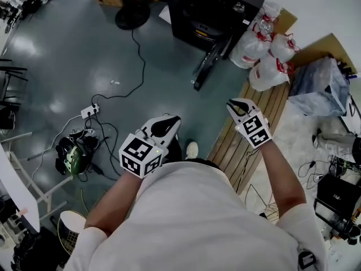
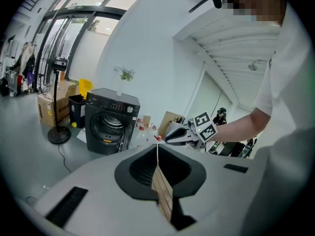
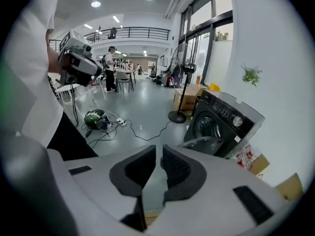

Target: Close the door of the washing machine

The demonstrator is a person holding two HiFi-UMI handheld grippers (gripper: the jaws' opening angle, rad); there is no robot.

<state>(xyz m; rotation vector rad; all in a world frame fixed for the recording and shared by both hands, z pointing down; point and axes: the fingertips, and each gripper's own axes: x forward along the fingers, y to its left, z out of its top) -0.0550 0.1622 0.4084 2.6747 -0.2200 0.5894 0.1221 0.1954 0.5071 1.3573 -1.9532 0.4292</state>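
**A:** Closest in, the left gripper [image 2: 157, 145]: pads pressed together, nothing between them.

**B:** The right gripper [image 3: 160, 150] shows a narrow slit between its pads, and it's empty too. Neither touches anything. Both hang in the air in front of the person's white shirt [image 1: 192, 219].

**A:** Below them there's grey floor [image 1: 67, 55] on the left and a slatted wooden board [image 1: 254, 130] under the right gripper.

**B:** A little further out on the floor lies a power strip [image 1: 89, 112]. Its black cable [image 1: 138, 66] snakes off toward a fan [image 1: 132, 14].

**A:** Containers now! White bags [image 1: 265, 55] with red ties, bulging, are bunched at the far end of the board. I can't tell what's in them.

**B:** Just beside them stands the washer [image 1: 211, 7], black and well apart from both grippers. Its door [image 1: 210, 61] stands wide open, swung out toward the person.

**A:** The drum [image 3: 209, 127] is dark inside, so I can't tell if anything's in there.

**B:** Farthest off, a black bin [image 2: 76, 111] and a cardboard box [image 2: 49, 107] sit on the washer's far side. Their contents are hidden.
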